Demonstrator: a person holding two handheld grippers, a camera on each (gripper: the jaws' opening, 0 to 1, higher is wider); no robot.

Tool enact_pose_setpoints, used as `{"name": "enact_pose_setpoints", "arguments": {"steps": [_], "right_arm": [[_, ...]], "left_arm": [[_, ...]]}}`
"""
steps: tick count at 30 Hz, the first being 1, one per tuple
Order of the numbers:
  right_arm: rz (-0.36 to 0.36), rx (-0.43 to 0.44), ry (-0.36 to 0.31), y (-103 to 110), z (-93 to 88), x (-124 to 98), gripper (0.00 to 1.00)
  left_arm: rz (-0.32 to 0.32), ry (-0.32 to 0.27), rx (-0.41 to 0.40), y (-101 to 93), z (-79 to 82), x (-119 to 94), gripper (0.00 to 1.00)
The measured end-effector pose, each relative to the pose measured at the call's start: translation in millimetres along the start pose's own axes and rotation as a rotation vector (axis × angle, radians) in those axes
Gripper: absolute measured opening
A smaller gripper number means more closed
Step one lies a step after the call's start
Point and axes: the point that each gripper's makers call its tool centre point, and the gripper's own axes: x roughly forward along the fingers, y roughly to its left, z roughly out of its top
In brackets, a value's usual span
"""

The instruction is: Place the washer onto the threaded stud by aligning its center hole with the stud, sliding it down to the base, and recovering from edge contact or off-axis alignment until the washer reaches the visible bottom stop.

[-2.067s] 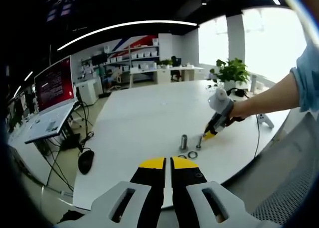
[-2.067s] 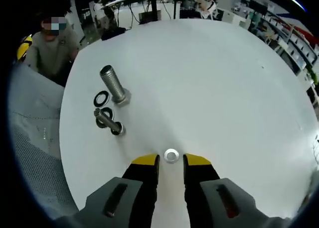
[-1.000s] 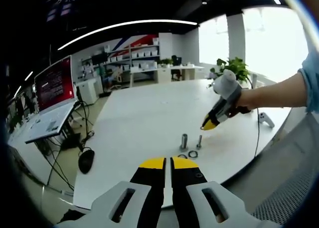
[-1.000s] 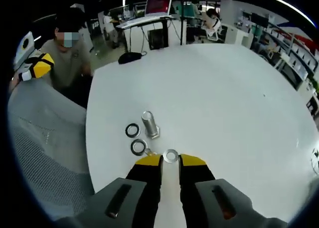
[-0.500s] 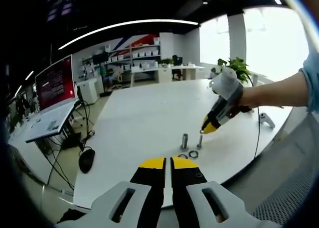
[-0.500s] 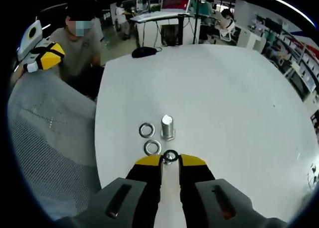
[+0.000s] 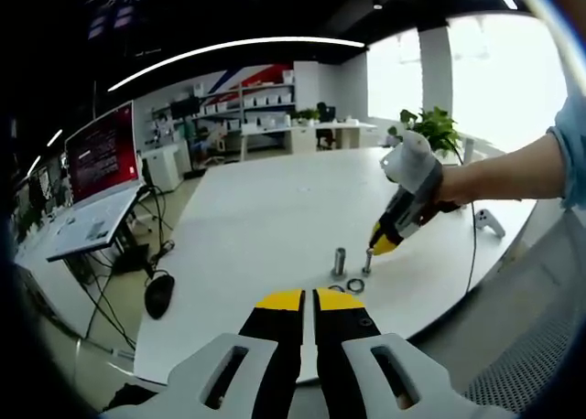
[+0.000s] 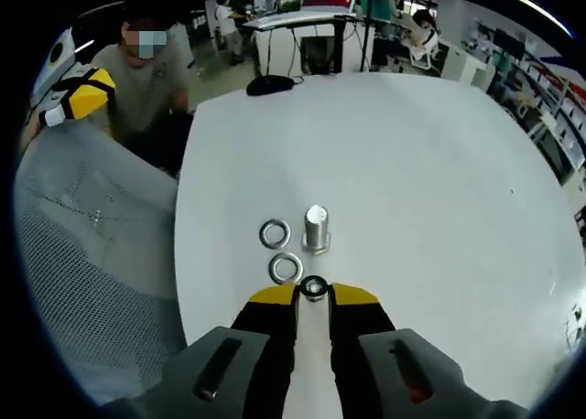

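Note:
In the right gripper view, my right gripper (image 8: 314, 294) is shut on a small metal washer (image 8: 314, 286), pinched by its edge between the yellow tips. Just beyond it a thick threaded stud (image 8: 317, 227) stands upright on the white table (image 8: 412, 163). In the left gripper view, the right gripper (image 7: 383, 243) hangs tips-down right over a thin stud (image 7: 366, 263), beside the thick stud (image 7: 339, 260). The left gripper (image 7: 308, 296) is shut on nothing, held off the table's near edge. From the right gripper's side it appears as yellow tips (image 8: 78, 97) at the far left.
Two loose washers (image 8: 274, 233) (image 8: 286, 268) lie flat left of the thick stud; both washers (image 7: 353, 284) also show by the studs in the left gripper view. A seated person (image 8: 151, 71) and a grey mesh chair (image 8: 82, 282) are at the table's left edge. A game controller (image 7: 487, 220) lies far right.
The right gripper closed on the washer, lifted it off the table and carried it to the studs; it now sits lower, right over the thin stud. The left gripper stayed still.

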Motion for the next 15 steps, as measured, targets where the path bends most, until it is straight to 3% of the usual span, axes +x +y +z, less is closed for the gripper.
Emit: {"name": "enact_pose_setpoints", "arguments": {"steps": [15], "right_arm": [[0.009,0.001,0.061,-3.6,-17.5,23.6,0.14]], "left_arm": [[-0.001,0.006,0.004,-0.3,-0.8,0.2,0.01]]}}
